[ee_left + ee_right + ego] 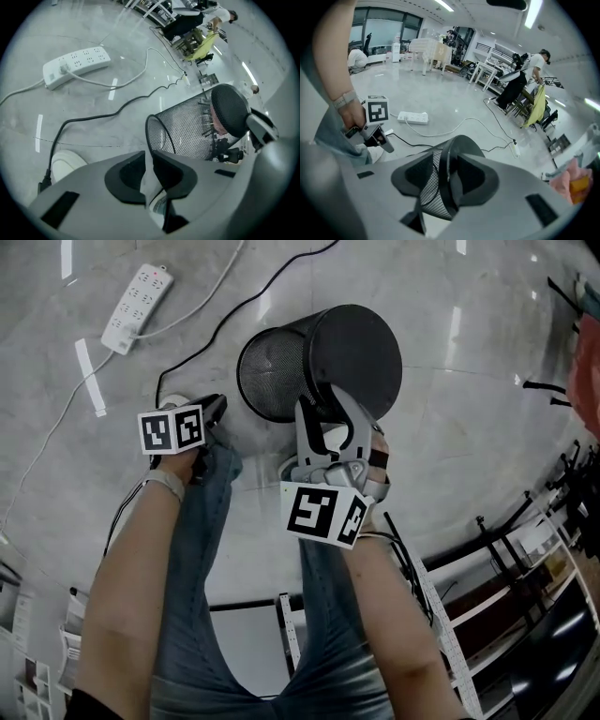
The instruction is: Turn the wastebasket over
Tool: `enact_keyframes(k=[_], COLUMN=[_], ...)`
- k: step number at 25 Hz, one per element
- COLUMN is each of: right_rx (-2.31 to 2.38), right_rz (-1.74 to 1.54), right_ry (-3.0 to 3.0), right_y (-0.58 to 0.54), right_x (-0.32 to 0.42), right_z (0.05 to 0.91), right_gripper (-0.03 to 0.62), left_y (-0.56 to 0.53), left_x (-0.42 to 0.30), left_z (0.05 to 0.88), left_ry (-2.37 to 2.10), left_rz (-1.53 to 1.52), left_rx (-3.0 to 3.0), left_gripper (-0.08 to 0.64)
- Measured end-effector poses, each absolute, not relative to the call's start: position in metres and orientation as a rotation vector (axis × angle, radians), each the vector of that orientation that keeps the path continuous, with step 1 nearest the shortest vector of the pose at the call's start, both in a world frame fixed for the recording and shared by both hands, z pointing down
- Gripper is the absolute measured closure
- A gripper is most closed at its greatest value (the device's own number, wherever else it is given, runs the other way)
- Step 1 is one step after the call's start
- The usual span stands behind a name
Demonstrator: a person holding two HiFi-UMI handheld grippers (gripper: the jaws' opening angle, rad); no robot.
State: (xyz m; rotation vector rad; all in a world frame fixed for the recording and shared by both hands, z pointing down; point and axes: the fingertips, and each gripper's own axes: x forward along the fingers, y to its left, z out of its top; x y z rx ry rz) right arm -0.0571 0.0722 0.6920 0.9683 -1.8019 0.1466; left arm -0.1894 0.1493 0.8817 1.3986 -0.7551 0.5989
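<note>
Blue denim trouser legs [202, 596] sit closest, and both grippers are held out just past them over the polished grey floor [469, 446]. The right gripper [323, 411] [449, 176] has its jaws pinching the wall of the black wire-mesh cylindrical wastebasket [323, 352] [192, 126] [433, 197] at the rim, one pad inside and one outside. The basket is tipped on its side, with its mouth turned toward the left gripper [217, 407] [149, 157] and its base pointing away. The left gripper is beside that mouth and apart from it; its jaws stand a narrow slit apart with nothing between them. A white shoe toe [65, 164] lies just under those jaws. Beyond them a thin black cable [234, 320] [93, 117] snakes across the floor close to the basket's mouth. Farther out lies a white power strip [138, 307] [77, 65] [413, 117] with its white cord [117, 84].
</note>
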Motion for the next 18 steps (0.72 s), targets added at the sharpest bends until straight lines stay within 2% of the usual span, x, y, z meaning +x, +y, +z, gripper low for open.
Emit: enact_keyframes(k=[16, 18], right_rx=[0.821, 0.814], right_rz=[-0.010, 0.031], right_ry=[-1.678, -1.650], right_y=[0.092, 0.094], right_x=[-0.103, -0.099], right_z=[0.718, 0.727], right_gripper=[0.425, 0.445], left_y=[0.115, 0.115], left_x=[-0.233, -0.232], left_z=[0.835, 0.833], left_ry=[-0.817, -0.814], left_rz=[0.550, 0.554], left_rx=[1.480, 1.489], left_gripper=[0.503, 0.503])
